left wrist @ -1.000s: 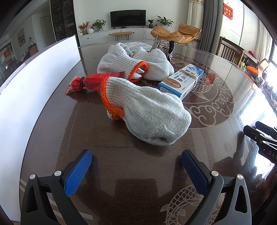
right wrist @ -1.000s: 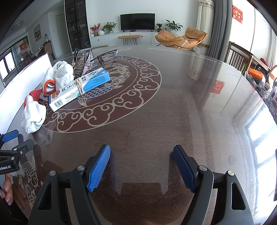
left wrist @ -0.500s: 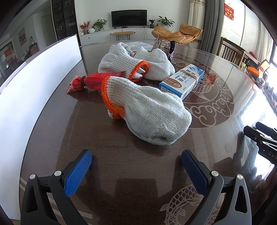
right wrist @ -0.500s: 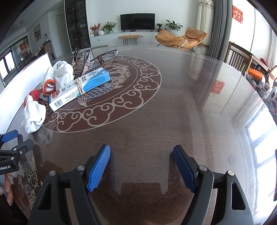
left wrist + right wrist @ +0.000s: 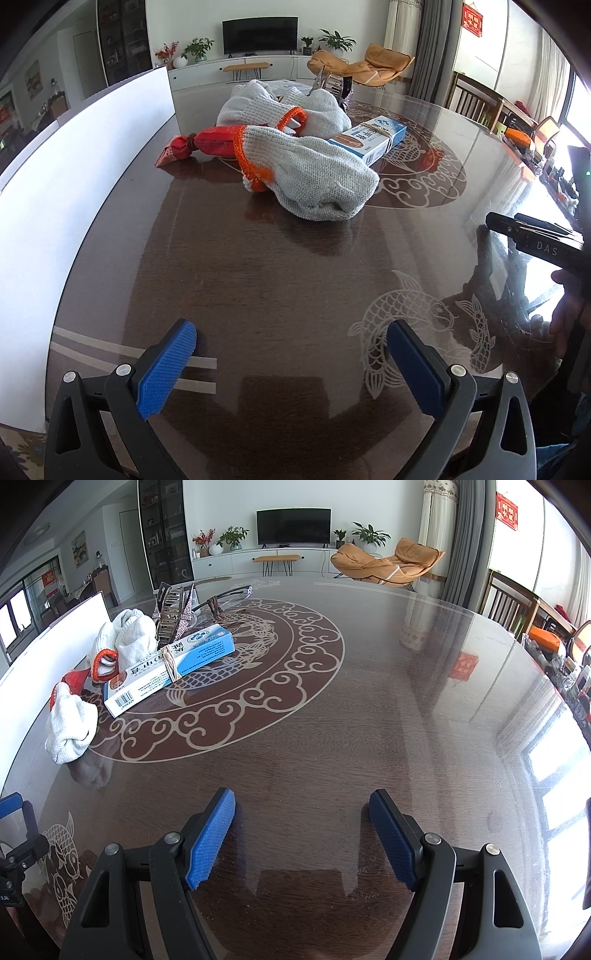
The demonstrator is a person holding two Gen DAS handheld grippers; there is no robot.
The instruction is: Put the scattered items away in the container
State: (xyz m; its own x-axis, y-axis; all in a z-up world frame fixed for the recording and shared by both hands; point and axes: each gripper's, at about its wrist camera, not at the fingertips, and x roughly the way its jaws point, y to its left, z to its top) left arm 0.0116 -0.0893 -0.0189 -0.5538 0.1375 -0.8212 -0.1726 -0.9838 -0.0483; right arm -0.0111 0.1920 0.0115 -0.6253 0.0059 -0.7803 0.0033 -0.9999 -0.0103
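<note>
Left gripper (image 5: 291, 347) spread wide, holding nothing, over bare table (image 5: 258, 280); ahead: grey glove (image 5: 314, 177), red packet (image 5: 207, 142), blue box (image 5: 369, 142), second glove (image 5: 258, 107). White container (image 5: 74, 177) to its left. Right gripper (image 5: 301, 812) likewise unclenched, empty

a home, an open living and dining room: a dark glossy round dining table with pale cloud and fish patterns (image 5: 332, 720) fills the foreground, while at the top centre a black flat television (image 5: 293, 527) stands on a long white low cabinet (image 5: 258, 559) beside green potted plants (image 5: 232, 537); an orange lounge chair (image 5: 388, 563) and grey curtains (image 5: 463, 542) sit upper right
</note>
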